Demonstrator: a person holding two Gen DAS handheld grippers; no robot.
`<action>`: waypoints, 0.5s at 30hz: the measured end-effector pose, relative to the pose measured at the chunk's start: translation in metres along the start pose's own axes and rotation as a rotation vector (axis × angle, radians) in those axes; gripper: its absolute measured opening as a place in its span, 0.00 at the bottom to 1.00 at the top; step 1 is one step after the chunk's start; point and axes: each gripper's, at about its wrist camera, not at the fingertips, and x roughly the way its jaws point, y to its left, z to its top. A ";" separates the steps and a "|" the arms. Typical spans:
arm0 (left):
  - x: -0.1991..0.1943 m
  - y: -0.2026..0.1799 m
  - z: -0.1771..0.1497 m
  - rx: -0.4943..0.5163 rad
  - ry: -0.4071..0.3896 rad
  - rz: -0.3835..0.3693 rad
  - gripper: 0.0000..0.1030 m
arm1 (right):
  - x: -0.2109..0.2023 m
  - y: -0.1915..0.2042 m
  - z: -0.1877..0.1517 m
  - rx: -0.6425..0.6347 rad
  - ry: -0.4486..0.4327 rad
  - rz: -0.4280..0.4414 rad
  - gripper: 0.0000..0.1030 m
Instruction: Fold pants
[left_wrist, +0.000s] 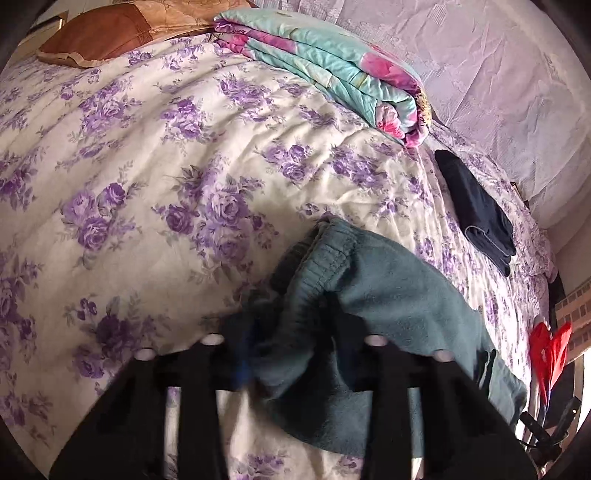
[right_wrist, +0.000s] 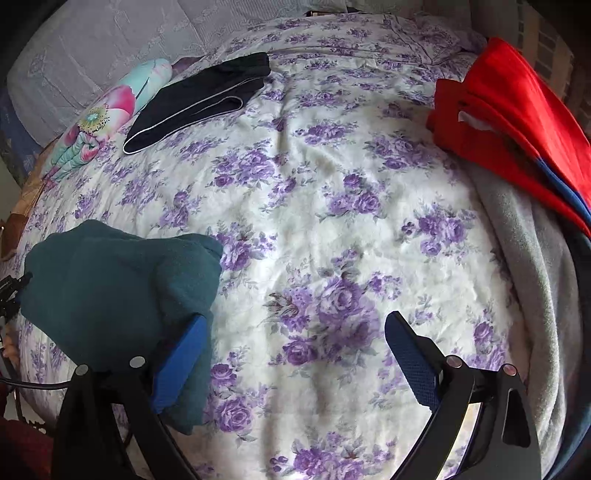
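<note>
A person works over a bed with a two-finger gripper in each hand. In the left wrist view, the left gripper (left_wrist: 291, 354) sits low at 6 o'clock, its dark fingers blurred, with teal fleece pants (left_wrist: 373, 314) bunched between and over them; the fabric hides the tips, so whether the jaws are clamped on it cannot be told. The pants' ribbed waistband lifts toward the centre of that view. In the right wrist view, the right gripper (right_wrist: 295, 362) hangs above the bedspread with its blue-padded fingers (right_wrist: 413, 362) spread wide apart, gripping nothing; the teal pants (right_wrist: 110, 295) hang at 8 o'clock, draped against the outer side of its left finger. Around them: a folded dark navy garment (right_wrist: 199, 99) lies at 11 o'clock, well apart from the pants, beside a rolled turquoise and pink floral quilt (right_wrist: 107, 110). A red garment (right_wrist: 509, 125) rests at 2 o'clock on a grey blanket (right_wrist: 532, 280). A brown pillow (left_wrist: 99, 37) lies at 11 o'clock in the left view. The surface is a cream bedspread (right_wrist: 317, 206) printed with purple roses, backed by a pale lilac curtain (left_wrist: 480, 74).
</note>
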 end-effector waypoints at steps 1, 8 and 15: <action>-0.006 0.000 0.000 -0.015 -0.015 -0.014 0.19 | -0.003 -0.005 0.000 0.009 -0.016 -0.009 0.94; -0.073 -0.113 0.003 0.325 -0.151 -0.045 0.18 | 0.009 -0.047 -0.011 0.125 -0.005 -0.021 0.95; -0.071 -0.278 -0.052 0.661 -0.060 -0.314 0.17 | 0.015 -0.039 -0.015 0.041 -0.069 -0.035 0.97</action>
